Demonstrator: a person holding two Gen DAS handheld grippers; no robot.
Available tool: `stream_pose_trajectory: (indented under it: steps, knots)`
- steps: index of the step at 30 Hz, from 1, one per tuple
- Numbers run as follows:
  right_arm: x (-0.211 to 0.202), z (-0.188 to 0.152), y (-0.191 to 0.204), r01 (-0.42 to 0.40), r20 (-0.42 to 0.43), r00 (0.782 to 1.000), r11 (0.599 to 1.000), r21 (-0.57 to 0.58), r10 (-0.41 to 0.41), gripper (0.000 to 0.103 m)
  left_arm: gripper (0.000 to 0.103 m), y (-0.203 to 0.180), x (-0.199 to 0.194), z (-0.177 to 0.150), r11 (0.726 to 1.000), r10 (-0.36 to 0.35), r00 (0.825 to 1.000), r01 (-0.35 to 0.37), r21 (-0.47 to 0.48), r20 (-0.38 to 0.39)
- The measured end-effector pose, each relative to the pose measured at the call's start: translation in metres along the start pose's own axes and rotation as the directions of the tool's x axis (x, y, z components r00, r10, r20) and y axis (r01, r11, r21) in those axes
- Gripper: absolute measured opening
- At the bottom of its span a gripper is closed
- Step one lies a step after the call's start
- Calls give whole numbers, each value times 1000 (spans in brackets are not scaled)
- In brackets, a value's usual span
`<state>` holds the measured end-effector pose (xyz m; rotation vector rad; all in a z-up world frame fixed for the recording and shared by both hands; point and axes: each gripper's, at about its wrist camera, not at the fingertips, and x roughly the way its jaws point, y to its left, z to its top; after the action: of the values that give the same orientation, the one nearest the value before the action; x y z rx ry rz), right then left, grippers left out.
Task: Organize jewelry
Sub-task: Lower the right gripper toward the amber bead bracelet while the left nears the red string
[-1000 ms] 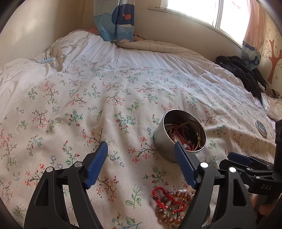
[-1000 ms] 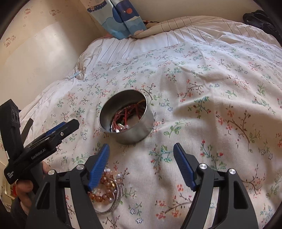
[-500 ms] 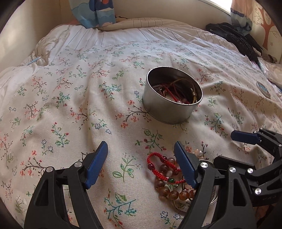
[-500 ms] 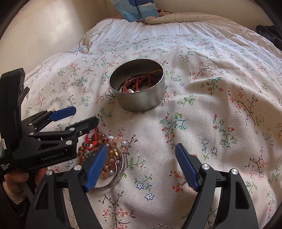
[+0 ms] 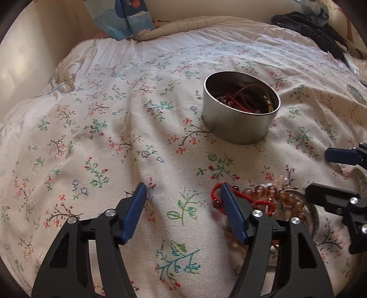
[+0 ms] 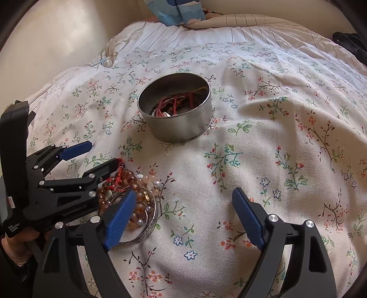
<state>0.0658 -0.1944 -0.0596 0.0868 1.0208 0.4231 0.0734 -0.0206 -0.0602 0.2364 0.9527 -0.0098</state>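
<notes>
A round metal tin (image 5: 238, 125) was seen standing upright on the floral bedspread (image 5: 114, 142), its lid off, with red and brown cords (image 5: 243, 100) tangled inside it. In the nearer foreground, well apart from the tin, a small heap of jewelry lay on the cloth: a red braided cord bracelet (image 5: 259, 201), amber-coloured bead bracelets (image 6: 135, 181), some pale pearl-like beads (image 6: 149, 178) and a silver bangle (image 6: 146, 231) partly under them.

The left gripper (image 5: 183, 201) was held over the bedspread with its blue-padded fingers (image 5: 135, 211) parted; its jaws had just been closing, yet only bare cloth lay between them. Its right-hand finger was seen at the edge of the heap, against the red cord bracelet (whether it actually touched the cord could not be told). Nothing was pinched.

The right gripper (image 6: 181, 215) was spread wide, its jaws having just been opening, with only printed fabric in the gap. Its left-hand finger (image 6: 119, 220) was seen over the amber beads and the bangle, in front of them in the right wrist view; contact could not be judged.

Each gripper appeared at the edge of the other's view, the heap lying between the two. Part of a hand (image 6: 16, 248) was seen gripping the left tool's handle. A blue patterned curtain (image 5: 119, 18) hung beyond the far end of the bed.
</notes>
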Motion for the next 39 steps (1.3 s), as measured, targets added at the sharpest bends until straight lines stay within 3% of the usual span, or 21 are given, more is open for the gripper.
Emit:
stream_pose_trajectory:
  steps: [6, 7, 9, 11, 13, 17, 23, 25, 27, 29, 32, 36, 39]
  knots:
    - [0, 0, 8, -5, 3, 1000, 999, -35, 6, 82, 53, 7, -3, 0, 999, -35, 999, 36, -15, 8]
    - [1, 0, 11, -3, 2, 1000, 999, -48, 3, 82, 53, 4, -3, 0, 1000, -30, 1000, 30, -1, 4]
    - [2, 2, 18, 4, 6, 1000, 997, -77, -4, 82, 42, 0, 1, 0, 1000, 10, 1000, -10, 19, -10]
    - [4, 5, 24, 9, 17, 1000, 994, -104, -7, 82, 40, 4, 2, 1, 997, 70, 998, -70, 15, -3]
    - [10, 10, 32, 17, 19, 1000, 990, -139, -15, 82, 40, 10, 4, 2, 998, 57, 998, -58, -15, -15]
    - [27, 18, 44, 115, 8, 993, 972, -206, -116, 82, 40, 10, 5, 2, 998, 64, 998, -64, -5, -15]
    - [15, 23, -7, 212, 30, 977, 977, 4, -212, 83, 40, 11, 6, 2, 998, 56, 998, -56, -12, -17]
    - [9, 21, -18, 147, 36, 988, 987, 59, -150, 83, 40, 11, 6, 2, 998, 54, 998, -54, -9, -17]
    - [8, 22, -13, 91, 48, 994, 995, 48, -94, 83, 40, 10, 6, 2, 999, 53, 998, -54, -8, -17]
    - [17, 22, -1, 91, 22, 996, 996, -6, -91, 83, 40, 11, 6, 2, 999, 52, 999, -52, -8, -17]
    - [30, 22, 6, 189, -21, 981, 980, -58, -191, 83, 40, 11, 7, 2, 999, 51, 999, -51, -9, -18]
    - [15, 21, -31, 262, -3, 965, 961, 86, -263, 83, 40, 12, 6, 2, 999, 44, 999, -44, -16, -16]
    - [3, 18, -42, 183, 39, 981, 974, 136, -190, 83, 40, 14, 4, 1, 999, 42, 999, -42, -18, -8]
